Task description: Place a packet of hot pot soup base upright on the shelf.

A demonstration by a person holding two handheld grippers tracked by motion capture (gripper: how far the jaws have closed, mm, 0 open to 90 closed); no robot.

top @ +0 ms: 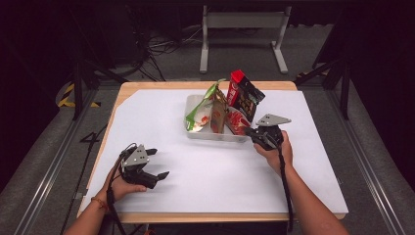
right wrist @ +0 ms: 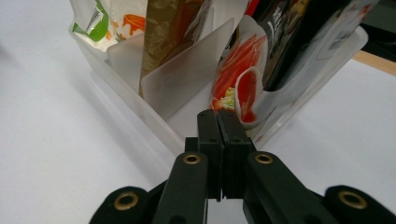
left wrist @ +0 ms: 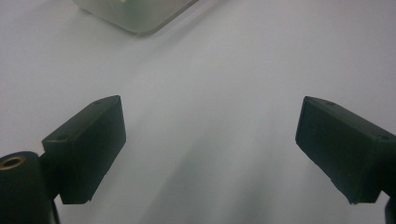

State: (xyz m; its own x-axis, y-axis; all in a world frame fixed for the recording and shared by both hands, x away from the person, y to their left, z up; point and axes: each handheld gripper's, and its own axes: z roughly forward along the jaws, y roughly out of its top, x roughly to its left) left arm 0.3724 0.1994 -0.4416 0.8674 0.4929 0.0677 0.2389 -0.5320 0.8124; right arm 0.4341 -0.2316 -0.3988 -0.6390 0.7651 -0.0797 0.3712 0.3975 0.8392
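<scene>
The right gripper is held at the near wall of the clear bin, its jaws pressed together, apparently on nothing. The snack packets are standing inside the bin. The left gripper is rested low on the white sheet, well apart from the bin, with its jaws wide apart.

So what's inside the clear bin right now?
The bin holds upright snack bags: a green one, a brown one, a red one, a black one. Frosted dividers separate them. Its floor is covered.
</scene>
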